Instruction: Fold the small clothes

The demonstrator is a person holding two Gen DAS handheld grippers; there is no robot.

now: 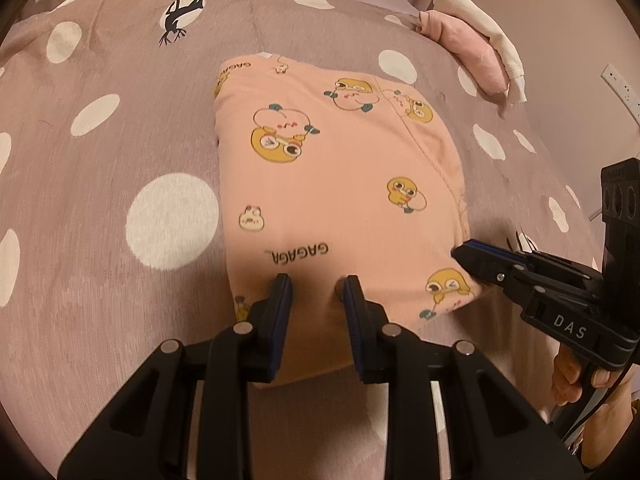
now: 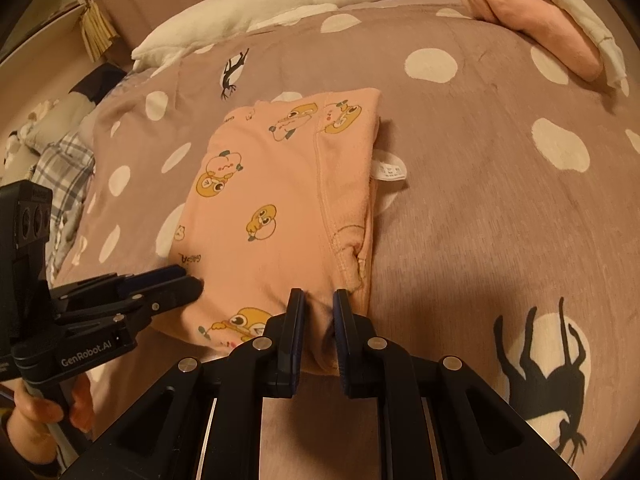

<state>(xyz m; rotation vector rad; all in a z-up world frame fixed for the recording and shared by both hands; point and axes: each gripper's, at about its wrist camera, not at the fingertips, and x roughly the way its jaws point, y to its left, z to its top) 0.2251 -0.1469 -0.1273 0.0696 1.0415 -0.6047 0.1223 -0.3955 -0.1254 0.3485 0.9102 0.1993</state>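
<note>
Nearest, the left gripper (image 1: pixel 316 286) and the right gripper (image 2: pixel 319 300) each have their jaws drawn narrow and pinching the near hem of the peach cotton garment printed with yellow cartoon ducks (image 1: pixel 340 184), left one at the middle of that edge, right one at its right corner. The garment lies mid-bed on the mauve bedspread with white dots (image 1: pixel 120 152), already doubled into a compact rectangle, care label (image 2: pixel 390 170) poking out the right side; judged, one last fold or a carry to the pile remains. Beyond, a folded pink piece (image 2: pixel 536 20) and a white plush goose (image 2: pixel 280 0) sit at the far edge.
</note>
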